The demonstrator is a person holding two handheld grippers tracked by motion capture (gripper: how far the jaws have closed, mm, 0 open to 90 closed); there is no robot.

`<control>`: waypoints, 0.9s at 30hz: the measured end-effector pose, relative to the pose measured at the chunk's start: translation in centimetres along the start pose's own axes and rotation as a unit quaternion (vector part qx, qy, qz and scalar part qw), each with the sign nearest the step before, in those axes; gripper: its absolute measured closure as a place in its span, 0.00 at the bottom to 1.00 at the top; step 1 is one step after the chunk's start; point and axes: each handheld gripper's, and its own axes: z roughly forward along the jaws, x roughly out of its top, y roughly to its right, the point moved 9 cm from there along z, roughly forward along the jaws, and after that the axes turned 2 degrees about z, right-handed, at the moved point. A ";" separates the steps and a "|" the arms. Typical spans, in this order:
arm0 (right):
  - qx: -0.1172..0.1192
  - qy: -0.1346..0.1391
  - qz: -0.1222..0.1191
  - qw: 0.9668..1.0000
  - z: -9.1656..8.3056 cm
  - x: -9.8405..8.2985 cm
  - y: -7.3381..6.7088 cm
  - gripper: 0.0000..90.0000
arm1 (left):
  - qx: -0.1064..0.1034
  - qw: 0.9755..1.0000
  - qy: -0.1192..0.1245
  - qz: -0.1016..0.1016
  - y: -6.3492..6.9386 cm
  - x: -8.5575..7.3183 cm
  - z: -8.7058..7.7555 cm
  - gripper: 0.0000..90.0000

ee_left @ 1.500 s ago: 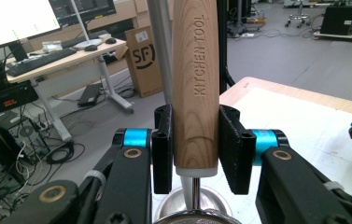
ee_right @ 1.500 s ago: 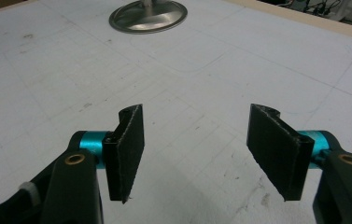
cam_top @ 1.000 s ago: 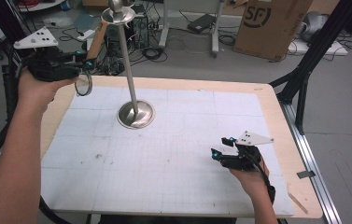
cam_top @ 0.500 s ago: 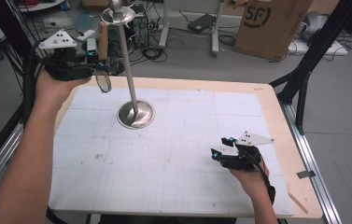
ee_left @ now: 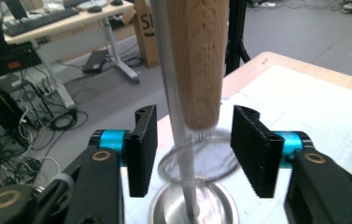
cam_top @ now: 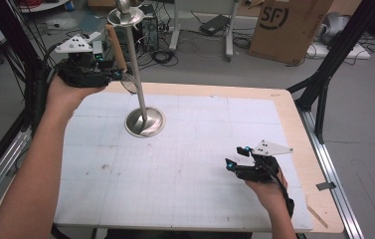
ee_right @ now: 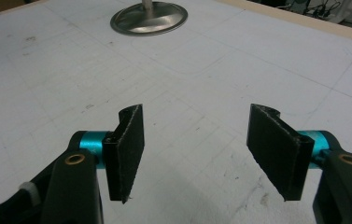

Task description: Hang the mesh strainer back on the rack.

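A metal stand with a thin pole (cam_top: 135, 69) rises from a round base (cam_top: 145, 122) at the back left of the white mat. A small strainer with a wooden handle (cam_top: 115, 47) and a wire ring (cam_top: 129, 84) stands upright against the pole. My left gripper (cam_top: 119, 74) is level with its lower end. Its jaws have just been opening and now stand apart on either side of the wooden handle (ee_left: 197, 70) without touching it. The pole (ee_left: 171, 93) runs just left of the handle. My right gripper (cam_top: 237, 155) rests open on the mat at the front right, with nothing between its jaws.
The stand's base (ee_right: 148, 19) lies well ahead of the right gripper (ee_right: 194, 149). A small dish (cam_top: 125, 17) caps the stand. The wooden table edge (cam_top: 294, 129) frames the mat. Behind the table are a cardboard box (cam_top: 289, 25), cables and desk legs.
The left hand carried the strainer to the right, up against the pole. Its jaws, shut on the handle before, now stand apart. The right hand has not moved.
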 end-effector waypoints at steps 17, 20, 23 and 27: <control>-0.001 -0.001 -0.003 1.000 0.0 0.0 -0.1 0.40 | -0.005 0.999 0.028 -0.016 1.0 -0.7 -2.9 0.32; 0.000 -0.002 -0.002 1.000 0.0 0.0 -0.1 0.40 | -0.001 0.999 0.038 -0.005 1.4 -0.8 -3.3 0.28; -0.002 -0.002 -0.002 1.000 0.0 0.0 0.0 0.40 | -0.008 0.999 0.044 -0.002 1.9 -0.9 -3.6 0.25; -0.003 0.000 -0.001 1.000 0.0 0.0 0.0 0.40 | -0.017 0.999 0.042 0.011 2.7 -1.1 -3.9 0.25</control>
